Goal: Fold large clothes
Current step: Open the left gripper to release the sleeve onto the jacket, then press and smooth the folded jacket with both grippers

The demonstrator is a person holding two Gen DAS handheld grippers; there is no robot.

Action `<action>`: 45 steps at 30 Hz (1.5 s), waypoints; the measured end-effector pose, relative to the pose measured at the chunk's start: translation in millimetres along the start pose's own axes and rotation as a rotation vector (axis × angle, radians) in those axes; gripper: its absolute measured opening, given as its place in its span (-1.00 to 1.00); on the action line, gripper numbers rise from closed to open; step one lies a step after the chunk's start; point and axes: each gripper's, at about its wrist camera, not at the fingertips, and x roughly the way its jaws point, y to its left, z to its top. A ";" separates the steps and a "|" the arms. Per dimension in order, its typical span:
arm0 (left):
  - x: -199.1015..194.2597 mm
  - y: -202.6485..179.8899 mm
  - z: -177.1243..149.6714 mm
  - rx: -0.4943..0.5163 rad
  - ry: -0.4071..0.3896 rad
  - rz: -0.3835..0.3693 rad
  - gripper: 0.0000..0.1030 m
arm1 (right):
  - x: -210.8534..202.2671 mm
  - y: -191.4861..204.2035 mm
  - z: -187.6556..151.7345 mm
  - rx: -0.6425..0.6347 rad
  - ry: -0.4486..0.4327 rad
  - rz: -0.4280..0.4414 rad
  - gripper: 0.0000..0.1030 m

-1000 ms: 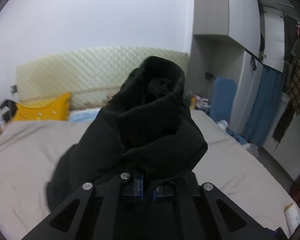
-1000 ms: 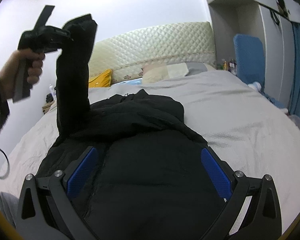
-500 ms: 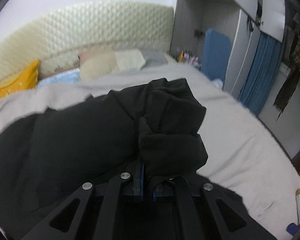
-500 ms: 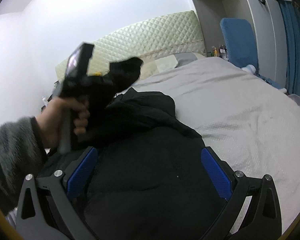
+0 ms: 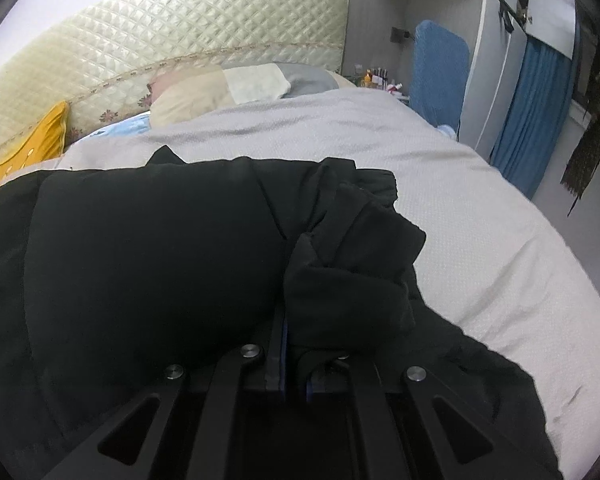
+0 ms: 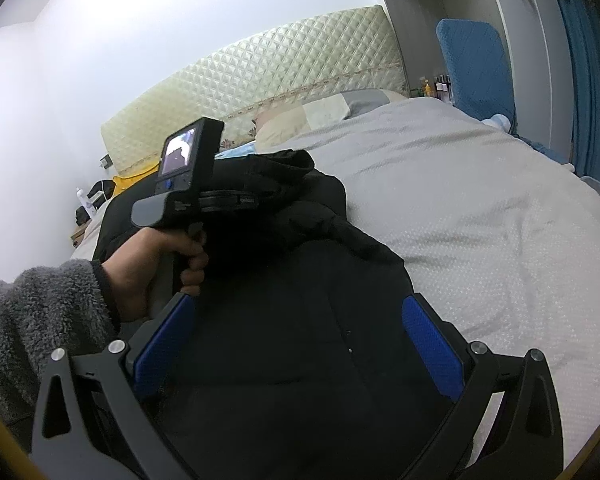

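A large black padded jacket (image 5: 148,248) (image 6: 292,320) lies spread on the grey bed cover. My left gripper (image 5: 288,344) is shut on the jacket's sleeve end (image 5: 352,272), whose bunched cuff rests low over the jacket's body. In the right wrist view a hand in a grey fleece sleeve holds that left gripper (image 6: 268,200) above the jacket's upper part. My right gripper (image 6: 296,340) hovers over the jacket's lower half, open, its blue pads (image 6: 428,340) wide apart with nothing gripped between them.
The bed cover (image 5: 480,240) stretches bare to the right of the jacket. Pillows (image 5: 236,88) and a yellow cushion (image 5: 32,148) lie at the quilted headboard (image 6: 284,76). A blue chair (image 6: 476,64), wardrobe and blue curtain (image 5: 536,112) stand at the right.
My left gripper has come down with the sleeve from high above the bed to just over the jacket's body. The sleeve now lies folded across the jacket. The right gripper stayed open, shifting only slightly.
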 end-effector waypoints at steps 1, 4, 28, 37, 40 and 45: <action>-1.6 0.5 1.6 0.000 -0.005 0.005 -0.90 | -0.2 0.5 -0.2 -0.002 -0.003 -0.002 1.00; -16.8 -5.3 3.3 0.031 -0.030 0.023 -0.90 | 0.9 0.6 0.6 -0.015 -0.009 -0.015 1.00; -184.5 27.9 -24.4 0.016 -0.169 -0.005 0.36 | -4.0 29.9 0.4 -0.148 -0.051 -0.040 1.00; -220.4 126.5 -41.4 -0.147 -0.209 0.131 0.36 | 25.3 77.4 36.8 -0.353 -0.077 0.021 1.00; -213.6 156.5 -45.5 -0.194 -0.209 0.167 0.36 | 44.1 90.6 58.3 -0.354 -0.094 0.082 1.00; -173.8 193.9 -46.0 -0.235 -0.173 0.204 0.36 | 112.5 99.8 78.7 -0.346 -0.020 0.078 0.74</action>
